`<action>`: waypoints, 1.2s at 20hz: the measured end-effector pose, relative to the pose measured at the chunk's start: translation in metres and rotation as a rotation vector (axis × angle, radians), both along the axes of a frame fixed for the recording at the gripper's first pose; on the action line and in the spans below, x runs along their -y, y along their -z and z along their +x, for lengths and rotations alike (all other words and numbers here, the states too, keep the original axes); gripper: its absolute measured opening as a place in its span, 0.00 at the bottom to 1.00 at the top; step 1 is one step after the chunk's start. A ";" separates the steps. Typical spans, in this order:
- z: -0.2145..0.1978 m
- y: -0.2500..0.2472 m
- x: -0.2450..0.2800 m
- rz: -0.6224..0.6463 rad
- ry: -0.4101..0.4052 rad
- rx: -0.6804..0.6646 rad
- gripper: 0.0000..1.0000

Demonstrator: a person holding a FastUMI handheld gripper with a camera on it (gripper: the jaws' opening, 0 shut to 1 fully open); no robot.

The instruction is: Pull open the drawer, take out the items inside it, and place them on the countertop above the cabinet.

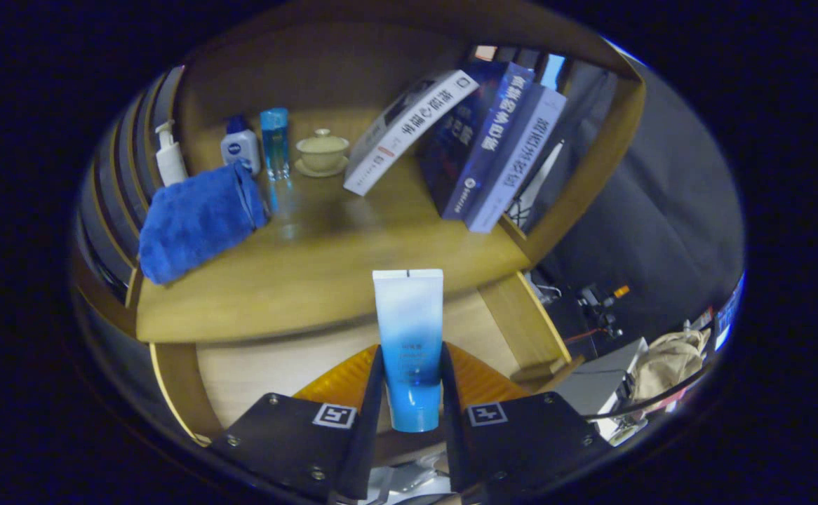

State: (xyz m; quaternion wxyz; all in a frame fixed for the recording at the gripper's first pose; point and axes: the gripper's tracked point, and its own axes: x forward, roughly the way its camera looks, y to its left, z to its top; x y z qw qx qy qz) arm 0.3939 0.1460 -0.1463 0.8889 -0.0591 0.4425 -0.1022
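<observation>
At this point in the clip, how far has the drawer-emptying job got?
The drawer is already pulled open below the countertop. In hand: the gripper is shut on a blue-and-white tube, held upright above the drawer. Left: set the tube on the countertop, near the blue towel. Whether anything remains in the drawer cannot be told.

The gripper (412, 382) fingers cover both lower sides of the blue-and-white tube (409, 337) clamped between them. The tube conceals part of the open drawer (276, 365) interior behind it. The leaning books (483, 151) hide the shelf wall behind them. Clutter (661, 365) beyond the cabinet is too small to identify.
</observation>
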 end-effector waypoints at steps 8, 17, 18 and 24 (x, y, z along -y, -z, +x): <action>0.076 0.029 -0.032 0.118 -0.159 0.050 0.43; 0.080 0.007 -0.037 0.132 -0.212 0.185 0.51; 0.072 -0.006 -0.034 0.121 -0.211 0.231 0.52; -0.022 -0.067 -0.024 0.127 -0.166 0.495 0.53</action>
